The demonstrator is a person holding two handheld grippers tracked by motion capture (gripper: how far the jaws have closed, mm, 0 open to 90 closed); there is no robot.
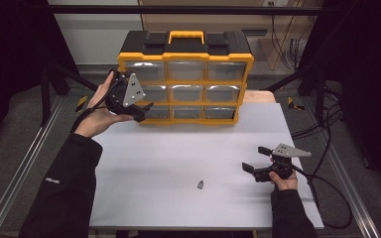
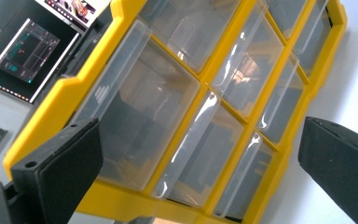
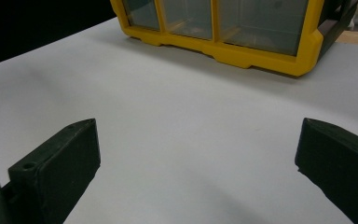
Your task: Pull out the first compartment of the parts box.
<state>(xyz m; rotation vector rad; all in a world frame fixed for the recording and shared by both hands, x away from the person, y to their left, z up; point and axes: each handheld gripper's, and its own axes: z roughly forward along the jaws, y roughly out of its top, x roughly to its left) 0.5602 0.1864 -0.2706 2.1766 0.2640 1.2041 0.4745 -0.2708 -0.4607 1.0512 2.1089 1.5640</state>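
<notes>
A small dark part (image 1: 200, 185) lay on the white worktop (image 1: 188, 148), nearest the person. Just beyond, to its right, the right claw (image 1: 256, 159) hovered low with jaws spread wide, empty. Farther back, the left claw (image 1: 146, 111), also gaping and empty, was raised at the left drawers of the yellow cabinet (image 1: 185, 106), which stood at the worktop's far edge. The step looked like opening a drawer; the next move would call for closing on a drawer front. The clear drawers (image 2: 140, 107) appeared empty, though glare hid much.
</notes>
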